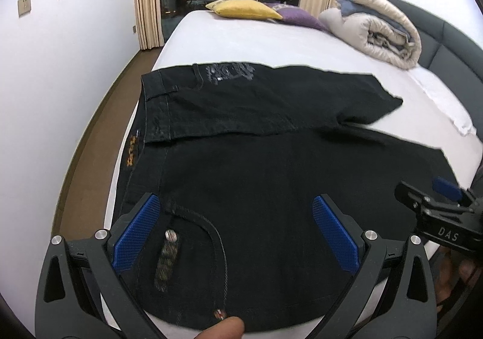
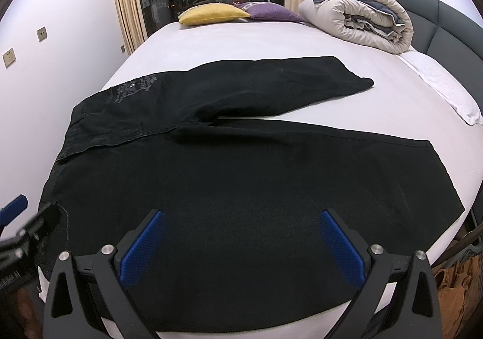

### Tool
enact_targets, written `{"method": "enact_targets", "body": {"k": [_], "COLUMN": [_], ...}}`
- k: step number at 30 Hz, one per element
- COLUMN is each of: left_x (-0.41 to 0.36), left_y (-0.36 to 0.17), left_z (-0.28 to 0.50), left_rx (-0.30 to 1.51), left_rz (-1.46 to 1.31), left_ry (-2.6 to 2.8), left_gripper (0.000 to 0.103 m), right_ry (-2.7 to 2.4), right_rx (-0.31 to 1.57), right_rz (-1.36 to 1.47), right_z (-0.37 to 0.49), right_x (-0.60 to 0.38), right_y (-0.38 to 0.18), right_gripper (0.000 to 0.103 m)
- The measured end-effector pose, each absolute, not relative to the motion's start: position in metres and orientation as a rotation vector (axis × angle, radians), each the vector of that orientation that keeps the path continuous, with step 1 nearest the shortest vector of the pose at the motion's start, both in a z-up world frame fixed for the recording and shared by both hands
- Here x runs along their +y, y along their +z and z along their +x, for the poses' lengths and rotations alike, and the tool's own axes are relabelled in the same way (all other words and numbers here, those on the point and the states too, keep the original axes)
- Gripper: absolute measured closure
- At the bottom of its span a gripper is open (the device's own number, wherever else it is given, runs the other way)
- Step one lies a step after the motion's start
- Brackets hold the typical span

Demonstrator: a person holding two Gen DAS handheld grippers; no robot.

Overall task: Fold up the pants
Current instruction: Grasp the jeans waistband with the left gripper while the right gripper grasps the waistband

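Black pants (image 1: 256, 164) lie spread flat on the white bed (image 1: 241, 37), waistband at the left, both legs running to the right. The far leg (image 2: 271, 85) is shorter in view, and a narrow gap parts it from the near leg (image 2: 332, 164). My left gripper (image 1: 238, 218) hovers open over the near pocket area by the waistband. My right gripper (image 2: 243, 233) stands open over the near leg's thigh, nothing between its blue pads (image 2: 341, 248). Each gripper shows at the edge of the other's view: the right gripper (image 1: 443, 206) and the left gripper (image 2: 18, 227).
A yellow cushion (image 2: 214, 14), a purple cushion (image 2: 271, 11) and a rolled duvet (image 2: 359, 13) sit at the bed's far end. A grey headboard (image 2: 446, 16) runs along the right, a white wall (image 1: 60, 67) on the left. A fingertip (image 1: 223, 328) shows at the bottom.
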State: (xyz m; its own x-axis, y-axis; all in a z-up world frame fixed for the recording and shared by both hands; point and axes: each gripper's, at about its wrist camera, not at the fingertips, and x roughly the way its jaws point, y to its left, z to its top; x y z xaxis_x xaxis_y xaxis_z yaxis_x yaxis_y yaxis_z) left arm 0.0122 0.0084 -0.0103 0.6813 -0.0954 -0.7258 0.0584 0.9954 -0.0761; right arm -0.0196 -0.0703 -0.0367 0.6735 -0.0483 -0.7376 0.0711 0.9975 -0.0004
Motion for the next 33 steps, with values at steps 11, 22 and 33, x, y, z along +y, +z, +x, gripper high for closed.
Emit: {"method": "enact_targets", "body": {"k": [11, 22, 33], "left_x": [0.037, 0.064, 0.082], "left_y": [-0.006, -0.005, -0.071], "left_z": [0.101, 0.293, 0.394], "left_rx": [0.907, 0.941, 1.147], "left_rz": [-0.051, 0.21, 0.304], "left_ry": [-0.219, -0.319, -0.453], "left_gripper": [0.0, 0.001, 0.02], "right_ry": [-0.004, 0.234, 0.378], "right_rx": [0.786, 0.781, 0.822], "right_rz": [0.024, -0.131, -0.278], "right_z": [0.024, 0.096, 0.152], "right_x": [-0.104, -0.106, -0.096], "right_y": [-0.014, 0.001, -0.008], "right_gripper": [0.0, 0.004, 0.015]}}
